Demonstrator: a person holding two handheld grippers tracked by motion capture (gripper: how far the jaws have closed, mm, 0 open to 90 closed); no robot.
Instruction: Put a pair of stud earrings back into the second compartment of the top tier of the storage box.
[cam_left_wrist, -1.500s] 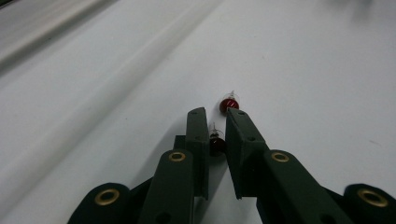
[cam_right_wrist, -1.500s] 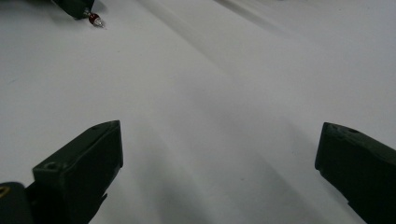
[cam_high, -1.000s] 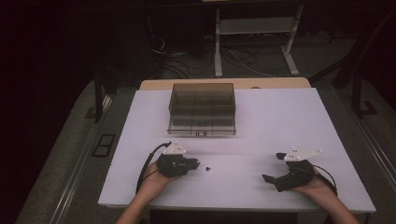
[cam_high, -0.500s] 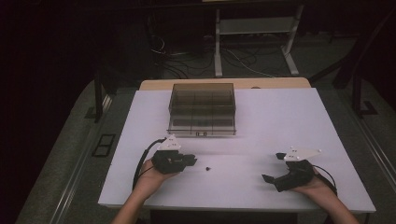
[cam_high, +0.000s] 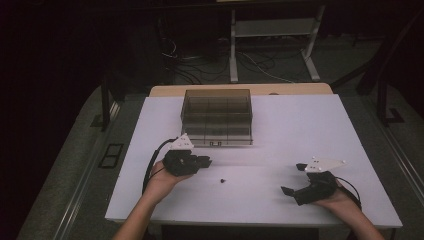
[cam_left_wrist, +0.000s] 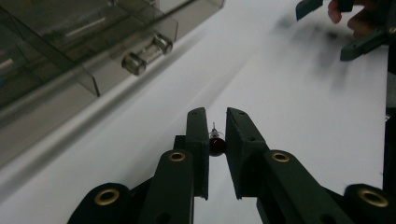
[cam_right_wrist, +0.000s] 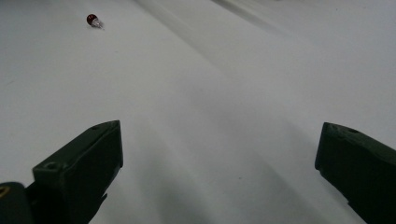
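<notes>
Left gripper (cam_high: 204, 162), jaws narrowly parted, held nothing at centre-left of the high view, small red bulb (cam_high: 223, 180) lying apart lower-right of it; right gripper (cam_high: 295, 179) wide open, empty.

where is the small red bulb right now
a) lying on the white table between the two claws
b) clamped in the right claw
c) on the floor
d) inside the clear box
a: in the high view the small red bulb lies on the bare white table, apart from the left claw and the right claw, and short of the clear box.
</notes>
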